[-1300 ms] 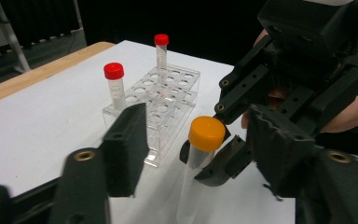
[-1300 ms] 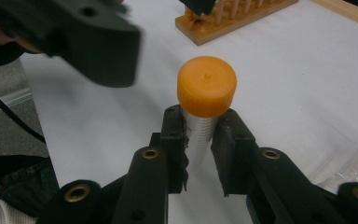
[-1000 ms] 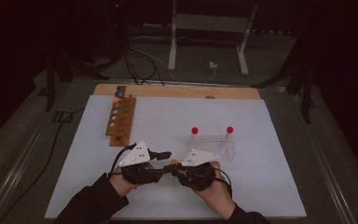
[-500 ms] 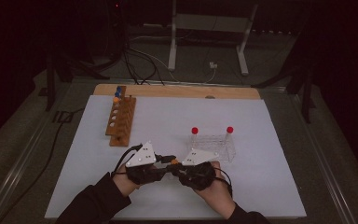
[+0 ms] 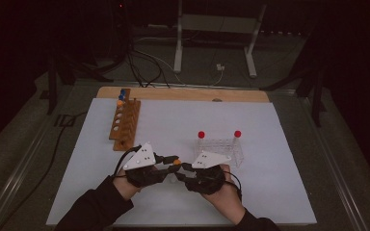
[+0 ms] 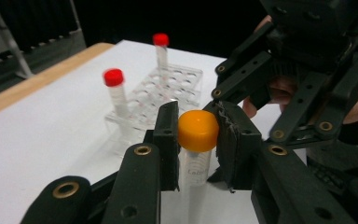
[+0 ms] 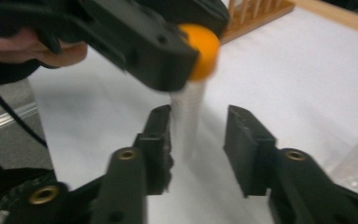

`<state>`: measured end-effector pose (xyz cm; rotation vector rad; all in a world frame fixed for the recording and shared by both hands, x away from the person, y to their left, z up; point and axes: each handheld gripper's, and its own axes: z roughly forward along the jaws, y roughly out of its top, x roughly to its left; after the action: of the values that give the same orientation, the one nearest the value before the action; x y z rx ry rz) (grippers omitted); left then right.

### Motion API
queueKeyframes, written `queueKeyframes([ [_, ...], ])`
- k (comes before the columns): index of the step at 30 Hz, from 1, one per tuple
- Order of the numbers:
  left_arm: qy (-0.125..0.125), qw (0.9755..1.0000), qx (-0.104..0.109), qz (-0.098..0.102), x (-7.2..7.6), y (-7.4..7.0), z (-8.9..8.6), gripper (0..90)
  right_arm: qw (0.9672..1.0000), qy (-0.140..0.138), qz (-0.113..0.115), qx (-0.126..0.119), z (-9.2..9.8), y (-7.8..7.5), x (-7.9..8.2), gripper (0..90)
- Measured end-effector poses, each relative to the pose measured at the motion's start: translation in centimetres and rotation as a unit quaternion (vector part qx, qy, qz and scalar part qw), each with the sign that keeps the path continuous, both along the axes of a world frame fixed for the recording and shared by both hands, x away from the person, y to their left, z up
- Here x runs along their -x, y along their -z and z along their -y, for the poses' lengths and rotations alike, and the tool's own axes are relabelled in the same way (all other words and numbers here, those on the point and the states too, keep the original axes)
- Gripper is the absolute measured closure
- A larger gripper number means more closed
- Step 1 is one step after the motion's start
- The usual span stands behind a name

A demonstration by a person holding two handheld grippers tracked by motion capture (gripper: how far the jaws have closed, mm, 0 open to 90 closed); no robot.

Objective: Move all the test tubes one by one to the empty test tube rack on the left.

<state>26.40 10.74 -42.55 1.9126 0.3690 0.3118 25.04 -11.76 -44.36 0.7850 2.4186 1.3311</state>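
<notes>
A clear tube with an orange cap (image 6: 198, 130) stands upright between the two grippers near the table's front. My left gripper (image 6: 197, 140) is shut on the cap, its jaws having just closed on it; in the high view the left gripper (image 5: 176, 162) points right. My right gripper (image 7: 200, 140) faces it. Its jaws have just been opening, and the tube's clear body (image 7: 186, 121) stands between them with a gap on each side. From above, the right gripper (image 5: 180, 172) sits just below the cap.
A clear plastic rack (image 5: 220, 149) with two red-capped tubes (image 5: 201, 135) stands right behind the grippers. A wooden rack (image 5: 125, 125) lies at the back left, with blue and orange caps (image 5: 122, 94) at its far end. White mat (image 5: 279, 192) covers the table.
The left gripper has shifted slightly right toward the right gripper, and their jaws now meet at the orange-capped tube. The right hand has stayed in place.
</notes>
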Motion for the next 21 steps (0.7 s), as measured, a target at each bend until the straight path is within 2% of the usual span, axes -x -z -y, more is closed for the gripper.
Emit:
queueKeyframes([
  [3,-0.008,0.9999,0.008,0.003,-0.2,-0.6,-0.6,72.0,0.9998,0.011,0.010,-0.010,0.4,-0.4,-0.1,51.2],
  [8,-0.026,0.9995,0.006,0.015,-0.7,-1.6,-1.4,72.1,0.9991,0.028,0.023,-0.022,1.1,-0.8,-0.1,38.6],
  [13,-0.044,0.9988,0.015,0.017,-1.8,-2.8,-2.5,72.1,0.9978,0.041,0.026,-0.045,1.6,-1.3,-0.2,29.2],
  [18,-0.068,0.9972,0.018,0.027,-2.8,-4.0,-3.7,72.1,0.9968,0.047,0.032,-0.055,1.8,-1.6,-0.2,15.6],
  [21,-0.084,0.9958,0.019,0.031,-3.4,-4.6,-4.4,72.1,0.9964,0.054,0.035,-0.056,1.8,-1.7,-0.2,11.6],
])
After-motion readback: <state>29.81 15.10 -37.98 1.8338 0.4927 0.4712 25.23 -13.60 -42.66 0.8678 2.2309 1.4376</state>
